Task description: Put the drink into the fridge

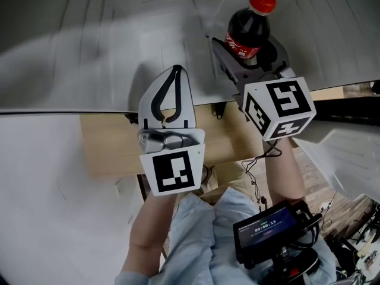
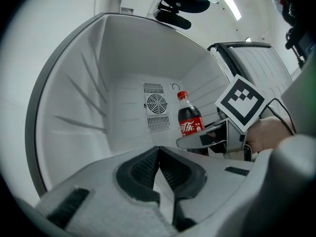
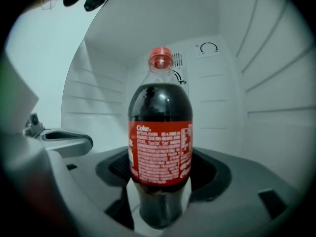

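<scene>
The right gripper (image 1: 248, 57) reaches far into the fridge (image 1: 107, 46), clasping the upright cola bottle (image 1: 250, 27), while the left gripper (image 1: 176, 73) sits level to its left, nearer, jaws pressed together and empty.

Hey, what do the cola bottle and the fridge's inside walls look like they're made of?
Cola bottle: likely clear glossy plastic; the dark drink shows through and light glints on its shoulder. Its red cap: plastic too, slightly translucent. Fridge walls: apparently smooth white moulded plastic with a dull sheen; shelf ribs are formed into the sides.
</scene>
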